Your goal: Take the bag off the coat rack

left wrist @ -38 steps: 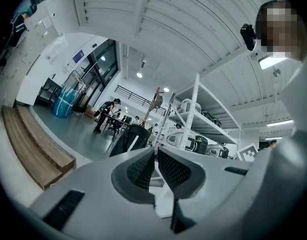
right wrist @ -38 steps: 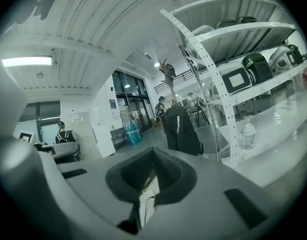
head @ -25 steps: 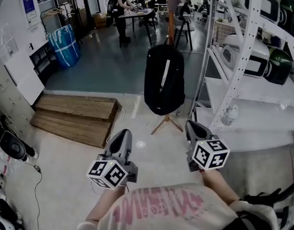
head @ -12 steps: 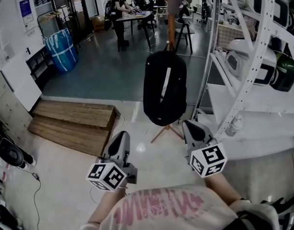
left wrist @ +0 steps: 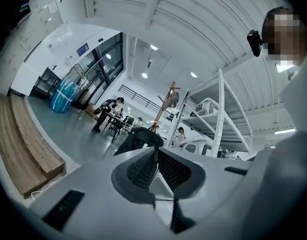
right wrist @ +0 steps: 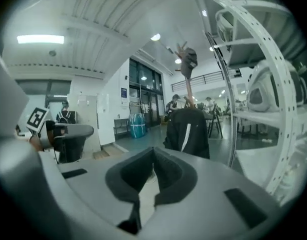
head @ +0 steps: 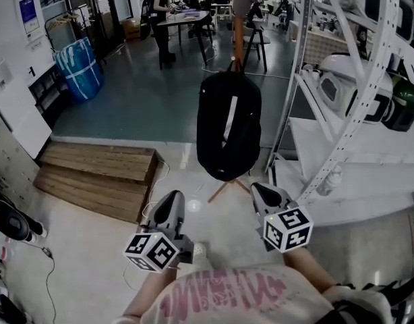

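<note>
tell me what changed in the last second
The person edged closer to the bag; the left gripper and right gripper sit slightly lower in the head view. Nothing gripped or released. The bag still hangs on the coat rack; both tongs stay shut, empty.

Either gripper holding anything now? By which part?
Nothing held. Left gripper and right gripper are both shut and empty; the bag hangs on the coat rack, untouched.

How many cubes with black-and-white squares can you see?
2. One marker cube sits on the left gripper, low on the left; a second marker cube sits on the right gripper, low on the right. None seems hidden.
</note>
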Tool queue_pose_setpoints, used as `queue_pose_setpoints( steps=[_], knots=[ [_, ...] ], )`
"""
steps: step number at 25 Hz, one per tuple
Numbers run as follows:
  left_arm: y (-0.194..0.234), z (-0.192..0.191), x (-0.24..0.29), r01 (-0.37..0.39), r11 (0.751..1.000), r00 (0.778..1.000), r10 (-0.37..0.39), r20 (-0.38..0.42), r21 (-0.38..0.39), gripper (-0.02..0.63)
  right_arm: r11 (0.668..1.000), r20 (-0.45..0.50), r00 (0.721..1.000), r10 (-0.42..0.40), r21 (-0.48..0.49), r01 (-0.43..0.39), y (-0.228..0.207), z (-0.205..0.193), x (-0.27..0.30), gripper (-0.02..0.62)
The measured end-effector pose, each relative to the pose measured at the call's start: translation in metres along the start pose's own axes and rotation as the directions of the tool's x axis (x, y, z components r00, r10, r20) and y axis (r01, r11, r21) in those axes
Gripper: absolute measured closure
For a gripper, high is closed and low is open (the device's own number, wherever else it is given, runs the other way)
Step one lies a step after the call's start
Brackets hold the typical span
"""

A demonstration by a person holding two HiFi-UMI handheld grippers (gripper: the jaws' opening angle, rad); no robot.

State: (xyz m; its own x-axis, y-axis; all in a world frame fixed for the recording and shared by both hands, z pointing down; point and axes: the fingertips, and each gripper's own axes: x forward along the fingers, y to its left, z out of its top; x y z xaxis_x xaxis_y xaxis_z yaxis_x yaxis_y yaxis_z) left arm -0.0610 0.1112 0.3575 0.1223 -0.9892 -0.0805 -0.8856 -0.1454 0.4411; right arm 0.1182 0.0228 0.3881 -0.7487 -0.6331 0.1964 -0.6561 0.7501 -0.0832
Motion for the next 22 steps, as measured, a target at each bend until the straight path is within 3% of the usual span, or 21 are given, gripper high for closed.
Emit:
queue_pose_setpoints(
  steps=[3, 9, 16, 22],
  knots=[
    [0.01, -0.003, 0.014, -0.003, 1.0, 1.0, 0.003, -0.013, -0.005, 0.583, 0.996, -0.02, 1.0, 0.004, 0.084, -0.002, -0.013, -0.009, 0.012, 0.589],
    [0.03, -0.002, 0.066, 0.033, 0.999, 0.999, -0.034, -0.035, -0.016, 0.583, 0.995, -0.009, 1.0, -0.022, 0.101, 0.023, -0.038, 0.001, 0.047, 0.589],
    [0.051, 0.013, 0.157, 0.125, 0.992, 0.99, -0.126, -0.062, -0.02, 0.583, 0.991, -0.076, 0.989, -0.126, 0.034, 0.129, -0.083, 0.013, 0.101, 0.589],
    [0.079, 0.043, 0.22, 0.165, 0.986, 0.984, -0.166, -0.064, -0.017, 0.583, 0.976, -0.035, 0.988, -0.151, 0.154, 0.155, -0.116, 0.049, 0.151, 0.589]
  ],
)
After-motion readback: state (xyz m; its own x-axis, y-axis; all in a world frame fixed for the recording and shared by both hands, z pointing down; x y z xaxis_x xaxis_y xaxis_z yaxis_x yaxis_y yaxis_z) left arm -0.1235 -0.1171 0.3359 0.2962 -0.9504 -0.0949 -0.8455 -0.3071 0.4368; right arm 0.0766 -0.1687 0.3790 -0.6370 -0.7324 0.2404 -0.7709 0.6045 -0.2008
